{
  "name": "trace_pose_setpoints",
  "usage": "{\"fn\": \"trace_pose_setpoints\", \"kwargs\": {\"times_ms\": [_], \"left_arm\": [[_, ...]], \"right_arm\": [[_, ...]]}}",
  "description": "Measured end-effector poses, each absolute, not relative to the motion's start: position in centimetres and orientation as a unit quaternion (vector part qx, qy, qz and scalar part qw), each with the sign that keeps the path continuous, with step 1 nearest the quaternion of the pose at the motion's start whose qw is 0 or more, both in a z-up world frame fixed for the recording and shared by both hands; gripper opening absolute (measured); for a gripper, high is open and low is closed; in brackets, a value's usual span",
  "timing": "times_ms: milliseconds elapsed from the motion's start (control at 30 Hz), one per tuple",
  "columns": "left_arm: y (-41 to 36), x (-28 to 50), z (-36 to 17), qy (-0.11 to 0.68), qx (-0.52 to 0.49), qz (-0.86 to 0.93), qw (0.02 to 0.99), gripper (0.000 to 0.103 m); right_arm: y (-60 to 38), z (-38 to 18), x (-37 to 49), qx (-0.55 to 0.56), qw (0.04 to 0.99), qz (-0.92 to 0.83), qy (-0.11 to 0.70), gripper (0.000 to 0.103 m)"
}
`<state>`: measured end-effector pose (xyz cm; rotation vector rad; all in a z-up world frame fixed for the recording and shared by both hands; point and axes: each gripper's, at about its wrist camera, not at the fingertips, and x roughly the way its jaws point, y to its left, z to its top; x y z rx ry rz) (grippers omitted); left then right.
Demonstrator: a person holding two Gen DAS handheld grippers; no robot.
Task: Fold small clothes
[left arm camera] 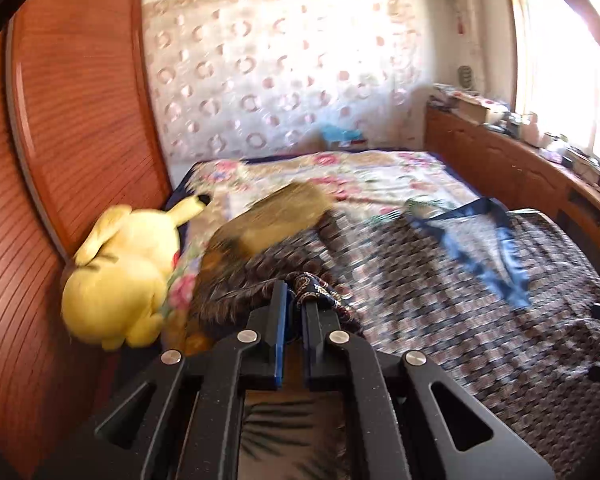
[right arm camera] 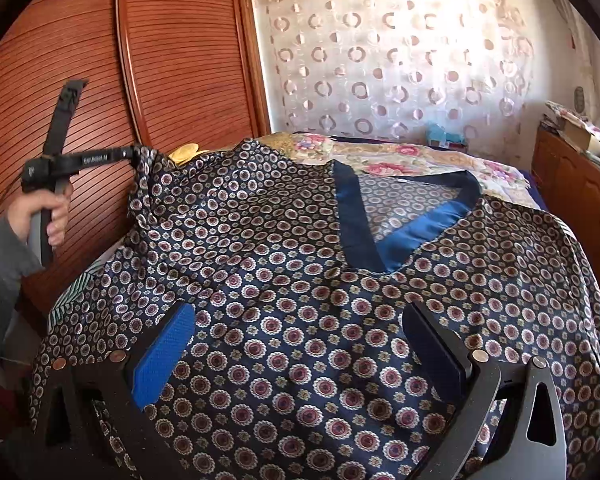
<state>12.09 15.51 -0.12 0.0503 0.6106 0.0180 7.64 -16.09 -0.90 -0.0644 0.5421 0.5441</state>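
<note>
Patterned navy top [right arm camera: 300, 288] spread on bed [right arm camera: 420, 160]; my left tool [left arm camera: 296, 300] clamped on bunched sleeve edge; right tool [right arm camera: 296, 344] gaping above chest, holding nothing; I draw sleeve inward over body, low, grip firm; silky cloth may slip.

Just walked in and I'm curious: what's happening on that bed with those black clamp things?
A person is folding a patterned top spread on the bed, using a hand-held gripper in each hand. The left gripper is shut on a bunched edge of the top and holds it lifted near the wooden wardrobe. The right gripper hangs open over the middle of the cloth, gripping nothing. A yellow plush toy lies by the wardrobe. No fold is laid down yet.
</note>
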Motion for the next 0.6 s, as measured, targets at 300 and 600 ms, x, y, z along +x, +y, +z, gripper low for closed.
{"fn": "trace_pose_setpoints", "kwargs": {"times_ms": [300,600], "left_arm": [[8.5,10.7,-0.1,0.311,0.071,-0.057,0.946,0.013],[7.1,7.5,0.6,0.293,0.055,-0.088,0.950,0.041]], "right_arm": [[-17.1,-0.9,7.4,-0.020,0.929,0.259,0.264,0.103],[-17.0,-0.8,7.5,-0.023,0.929,0.255,0.269,0.103]]}}
